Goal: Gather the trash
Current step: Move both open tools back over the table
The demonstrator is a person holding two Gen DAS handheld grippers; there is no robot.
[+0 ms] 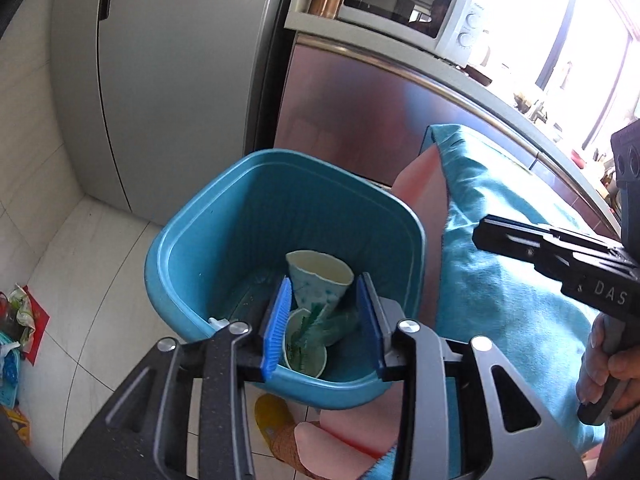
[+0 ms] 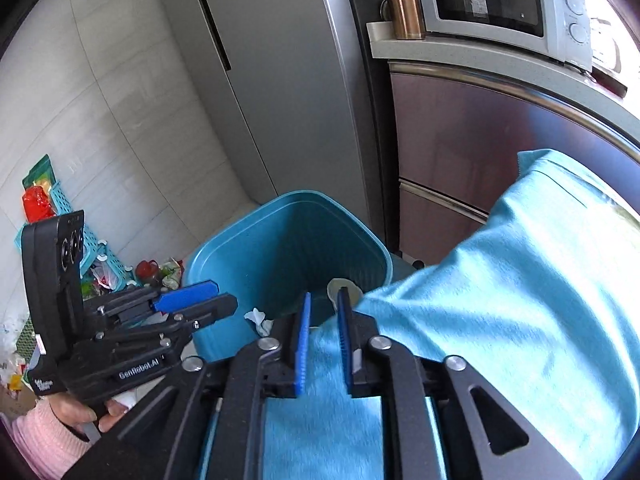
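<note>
- Holding above the teal plastic waste bin (image 1: 224, 216), the left gripper (image 1: 326, 320) has its blue pads partly apart with nothing pinched between them.
- Inside the bin, at its bottom, lie two crumpled white paper cups with green print: one (image 1: 320, 280) tipped toward the far wall, the other (image 1: 306, 350) nearer the close rim. This much trash looks collected.
- Just right of the bin, the right gripper (image 2: 324, 336) hovers over a turquoise fleece cloth (image 2: 520, 300), its jaws narrow and empty; a small pale round item (image 2: 342, 288) sits by the bin's rim ahead of it, though the view is too poor to name it.
- A crumpled white tissue (image 2: 258, 320) lies at the bin's near-left outside.
- Left of the bin, a heap of colourful wrappers and bags (image 2: 160, 274) sits on the tiled floor, so collecting seems unfinished.
</note>
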